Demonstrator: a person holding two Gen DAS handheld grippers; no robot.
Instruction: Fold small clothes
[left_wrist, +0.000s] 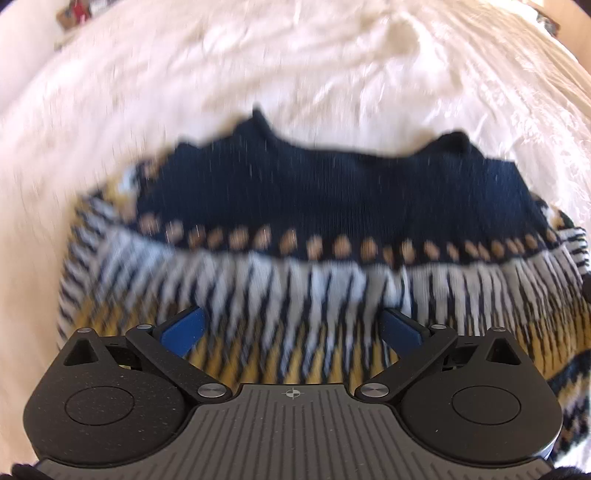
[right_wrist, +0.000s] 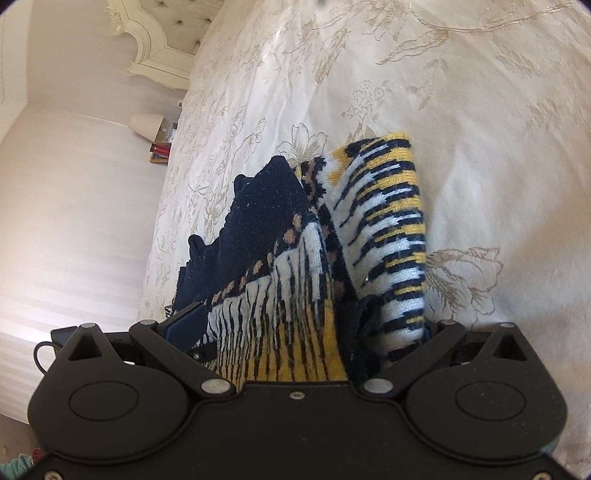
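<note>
A small knitted sweater (left_wrist: 295, 206), navy at the top with tan dots and white, navy and yellow stripes, lies on a white bedspread (left_wrist: 258, 66). The left wrist view is blurred by motion. My left gripper (left_wrist: 291, 325) is open, its blue fingers (left_wrist: 184, 328) spread over the striped part close below. In the right wrist view the sweater (right_wrist: 295, 258) is bunched and folded, with a striped sleeve (right_wrist: 391, 229) on the right. My right gripper (right_wrist: 295, 332) is open, with fabric lying between its spread fingers (right_wrist: 184, 325); the right finger is hidden by the cloth.
The embroidered bedspread (right_wrist: 443, 92) stretches ahead and to the right. The bed edge runs along the left in the right wrist view. Beyond it stand a cream headboard (right_wrist: 159, 37), a lamp (right_wrist: 146, 124) and small items on a nightstand (right_wrist: 160, 151).
</note>
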